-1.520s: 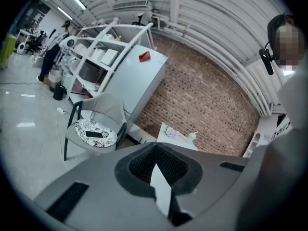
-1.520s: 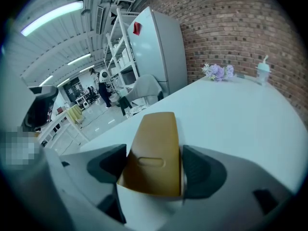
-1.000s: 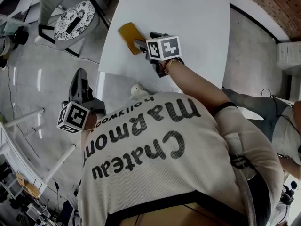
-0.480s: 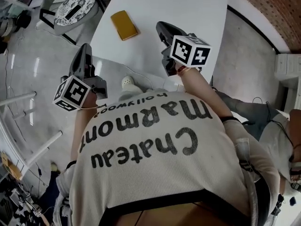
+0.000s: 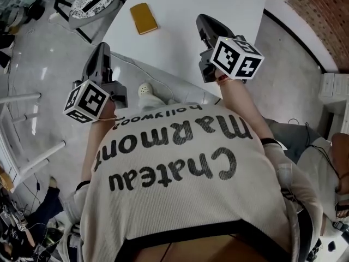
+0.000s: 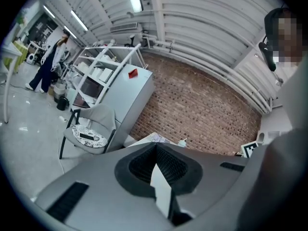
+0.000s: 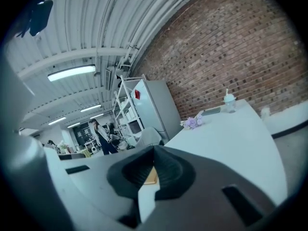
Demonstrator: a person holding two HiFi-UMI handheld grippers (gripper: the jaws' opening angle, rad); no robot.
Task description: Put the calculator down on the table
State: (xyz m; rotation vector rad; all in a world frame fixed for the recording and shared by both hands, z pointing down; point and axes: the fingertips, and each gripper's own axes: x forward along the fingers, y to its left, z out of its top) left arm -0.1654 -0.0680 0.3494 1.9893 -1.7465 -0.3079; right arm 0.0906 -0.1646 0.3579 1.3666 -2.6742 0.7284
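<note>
Now right claw [image 5: 203, 22] has released the calculator [image 5: 143, 18].

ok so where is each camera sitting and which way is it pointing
Head view: above the person, looking steeply down on their shirt, left gripper, right gripper, table and calculator.
Left gripper view: on the left gripper, looking past its shut jaws toward a chair and brick wall; the shirt fills the right edge.
Right gripper view: on the right gripper, looking past shut jaws along the table to the wall.
Shared: head and right gripper views show the calculator; head and left, the chair.
</note>
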